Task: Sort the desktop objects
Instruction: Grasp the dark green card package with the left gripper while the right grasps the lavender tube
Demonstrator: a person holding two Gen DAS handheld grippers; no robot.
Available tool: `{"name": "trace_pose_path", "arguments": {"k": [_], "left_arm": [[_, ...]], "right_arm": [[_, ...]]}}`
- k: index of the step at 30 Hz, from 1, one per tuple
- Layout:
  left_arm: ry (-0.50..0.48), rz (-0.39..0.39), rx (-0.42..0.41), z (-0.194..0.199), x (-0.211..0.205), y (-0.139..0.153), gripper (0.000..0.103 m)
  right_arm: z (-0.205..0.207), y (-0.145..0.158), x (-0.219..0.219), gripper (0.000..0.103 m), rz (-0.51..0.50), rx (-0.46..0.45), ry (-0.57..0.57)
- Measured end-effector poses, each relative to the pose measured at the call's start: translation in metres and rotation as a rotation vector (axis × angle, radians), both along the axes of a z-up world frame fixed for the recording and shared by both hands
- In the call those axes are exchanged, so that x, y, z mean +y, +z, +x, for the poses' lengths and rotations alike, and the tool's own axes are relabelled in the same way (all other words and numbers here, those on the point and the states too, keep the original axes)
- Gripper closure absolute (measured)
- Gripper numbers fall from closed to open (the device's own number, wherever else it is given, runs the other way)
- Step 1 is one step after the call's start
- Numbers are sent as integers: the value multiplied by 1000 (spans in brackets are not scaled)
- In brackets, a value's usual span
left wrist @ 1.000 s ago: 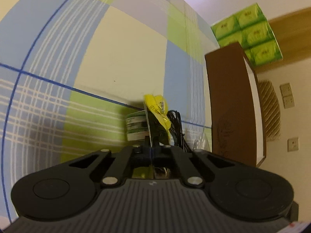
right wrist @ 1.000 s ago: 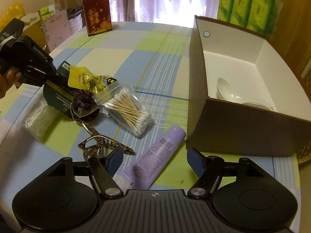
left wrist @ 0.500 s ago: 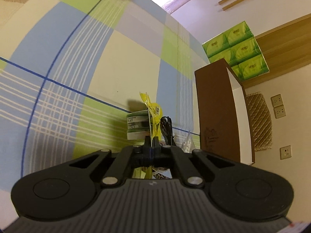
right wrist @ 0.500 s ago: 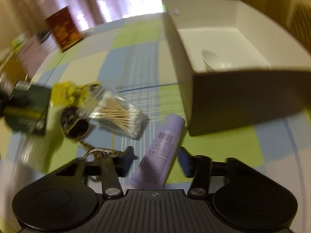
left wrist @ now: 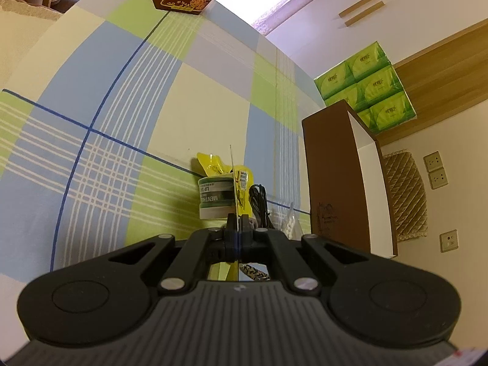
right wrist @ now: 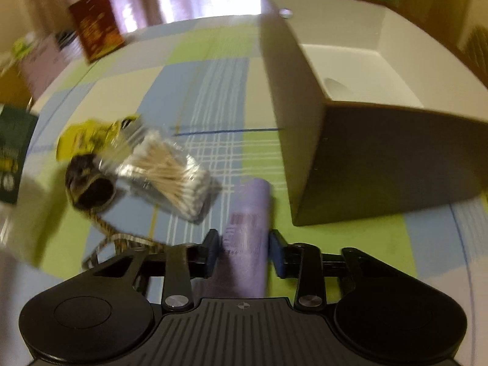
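Note:
My left gripper (left wrist: 236, 224) is shut on the edge of a dark green lip-balm card (left wrist: 232, 183), held above the checked tablecloth; its round balm pot (left wrist: 216, 196) shows edge-on. The same card shows at the left in the right wrist view (right wrist: 12, 146). My right gripper (right wrist: 244, 248) is open, its fingers on either side of a lilac tube (right wrist: 248, 222) lying on the cloth, not touching it as far as I can tell. The open brown box (right wrist: 381, 158) with a white inside stands to the right and holds a white spoon (right wrist: 335, 87).
A bag of cotton swabs (right wrist: 170, 170), a yellow packet (right wrist: 91, 137), a dark hair tie (right wrist: 88, 183) and a patterned strap (right wrist: 122, 241) lie left of the tube. A red box (right wrist: 97, 24) stands at the back. Green tissue packs (left wrist: 369, 91) sit behind the brown box.
My left gripper has lifted the card and swung it upright. My right gripper has moved forward and down over the lilac tube, which now lies between its fingers.

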State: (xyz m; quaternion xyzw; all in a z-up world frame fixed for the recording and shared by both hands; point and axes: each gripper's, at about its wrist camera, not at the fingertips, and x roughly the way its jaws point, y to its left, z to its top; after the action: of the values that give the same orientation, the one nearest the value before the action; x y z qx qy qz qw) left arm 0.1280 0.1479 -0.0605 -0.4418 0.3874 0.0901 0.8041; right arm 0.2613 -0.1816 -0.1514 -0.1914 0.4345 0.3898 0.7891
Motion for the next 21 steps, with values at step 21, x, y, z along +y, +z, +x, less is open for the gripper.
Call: {"name": "trace_pose_path", "arguments": {"k": [21], "left_arm": [[-112, -9, -30, 6, -50, 10, 103]], "right_arm": [[-24, 33, -68, 73, -3, 65, 67]]}}
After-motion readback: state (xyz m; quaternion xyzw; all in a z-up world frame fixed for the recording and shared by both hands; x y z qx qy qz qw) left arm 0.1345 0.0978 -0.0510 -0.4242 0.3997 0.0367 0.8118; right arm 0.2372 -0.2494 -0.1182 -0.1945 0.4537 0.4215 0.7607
